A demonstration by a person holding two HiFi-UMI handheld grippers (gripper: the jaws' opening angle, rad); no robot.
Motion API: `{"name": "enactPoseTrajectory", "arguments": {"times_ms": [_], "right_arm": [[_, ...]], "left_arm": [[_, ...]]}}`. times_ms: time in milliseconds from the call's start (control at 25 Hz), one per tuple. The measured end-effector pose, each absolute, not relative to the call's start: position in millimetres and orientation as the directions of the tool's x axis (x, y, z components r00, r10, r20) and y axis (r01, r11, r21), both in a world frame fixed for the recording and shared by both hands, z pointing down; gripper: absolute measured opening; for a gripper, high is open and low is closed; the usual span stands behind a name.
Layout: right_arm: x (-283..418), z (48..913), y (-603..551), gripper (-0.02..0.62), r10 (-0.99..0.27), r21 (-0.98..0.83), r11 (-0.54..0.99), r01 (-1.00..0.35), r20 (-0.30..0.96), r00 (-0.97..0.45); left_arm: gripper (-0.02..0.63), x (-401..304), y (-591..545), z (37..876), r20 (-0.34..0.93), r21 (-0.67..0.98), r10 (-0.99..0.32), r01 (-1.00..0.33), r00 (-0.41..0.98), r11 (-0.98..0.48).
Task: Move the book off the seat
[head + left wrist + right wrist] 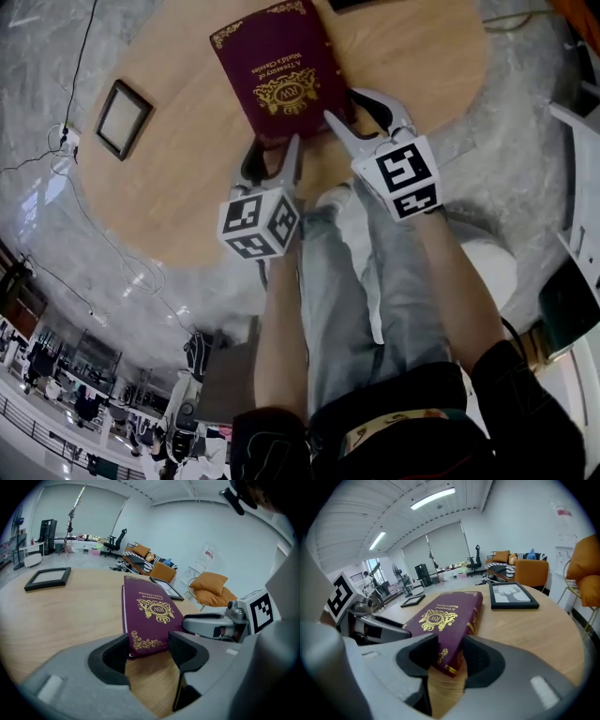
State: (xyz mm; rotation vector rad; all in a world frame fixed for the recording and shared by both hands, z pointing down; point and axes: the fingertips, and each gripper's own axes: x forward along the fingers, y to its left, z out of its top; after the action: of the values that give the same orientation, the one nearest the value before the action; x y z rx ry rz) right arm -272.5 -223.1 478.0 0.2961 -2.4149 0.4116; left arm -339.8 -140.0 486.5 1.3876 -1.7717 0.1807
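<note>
A maroon book [281, 70] with gold print lies face up on the round wooden table [178, 197]. My left gripper [275, 150] has the book's near left corner between its jaws, and both pads touch the book [150, 611]. My right gripper [342, 105] is closed on the near right corner, with its pads against the cover and spine edge of the book [445, 616]. The left gripper view shows the right gripper [220, 625] beside the book. I cannot tell whether the near end is lifted off the wood.
A dark picture frame [122, 117] lies on the table to the left. Another frame [513, 597] lies beyond the book. Orange chairs [211, 585] stand past the table. The person's legs [356, 300] are below the table edge, and cables [122, 262] trail on the floor.
</note>
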Motion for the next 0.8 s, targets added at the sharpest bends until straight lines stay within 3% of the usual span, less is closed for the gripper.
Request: {"name": "enactPoseTrajectory", "arguments": {"times_ms": [280, 320, 400, 560, 680, 800], "right_arm": [[-274.4, 489.4, -221.7, 0.167, 0.01, -0.194, 0.958, -0.212, 0.759, -0.651], [-271.9, 491.3, -222.7, 0.157, 0.026, -0.203, 0.956, -0.212, 0.777, -0.629], [-262.2, 490.5, -230.6, 0.08, 0.029, -0.233, 0.938, -0.256, 0.79, -0.612], [-246.1, 461.3, -259.4, 0.078, 0.009, -0.246, 0.928, -0.279, 0.765, -0.644], [-244.9, 435.5, -268.9, 0.043, 0.013, -0.278, 0.917, -0.287, 0.738, -0.675], [-259.3, 394.8, -269.9, 0.038, 0.021, -0.304, 0.916, -0.264, 0.692, -0.722]], "left_arm": [[0.265, -342.5, -136.5, 496.8, 0.76, 0.358, -0.649, -0.815, -0.029, 0.455], [0.267, -342.1, -132.9, 498.1, 0.768, 0.358, -0.64, -0.802, -0.038, 0.478], [0.267, -341.6, -121.9, 494.0, 0.789, 0.369, -0.613, -0.762, -0.046, 0.532], [0.265, -356.7, -112.3, 454.9, 0.758, 0.405, -0.645, -0.706, -0.096, 0.581], [0.209, -368.7, -111.3, 417.9, 0.727, 0.398, -0.671, -0.706, -0.148, 0.586], [0.066, -382.7, -114.7, 367.2, 0.679, 0.371, -0.698, -0.713, -0.229, 0.595]]}}
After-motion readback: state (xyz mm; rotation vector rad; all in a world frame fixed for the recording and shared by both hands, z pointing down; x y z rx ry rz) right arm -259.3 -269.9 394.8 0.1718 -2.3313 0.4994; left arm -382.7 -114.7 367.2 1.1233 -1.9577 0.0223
